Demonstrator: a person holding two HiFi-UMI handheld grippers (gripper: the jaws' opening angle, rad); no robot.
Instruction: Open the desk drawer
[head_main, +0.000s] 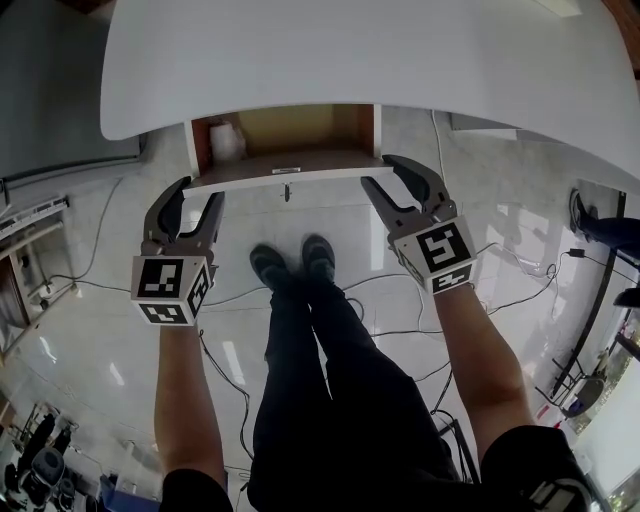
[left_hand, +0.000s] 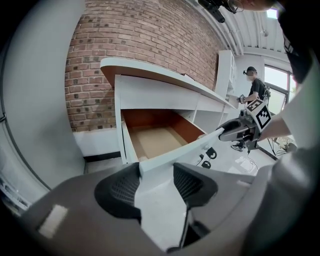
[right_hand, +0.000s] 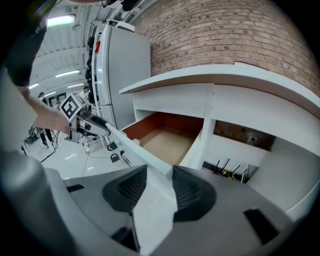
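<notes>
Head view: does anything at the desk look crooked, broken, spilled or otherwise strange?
Nothing stands out. The drawer is pulled out from under the desk top, undamaged, with the left hand-held gripper and the right hand-held gripper at the ends of its front. A pale object in its back corner is too blurred to name.

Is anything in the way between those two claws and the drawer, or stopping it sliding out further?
Nothing visible. The left gripper and right gripper each grip an end of the drawer front. In front of it only the person's shoes stand on the floor, below and apart from it.
</notes>
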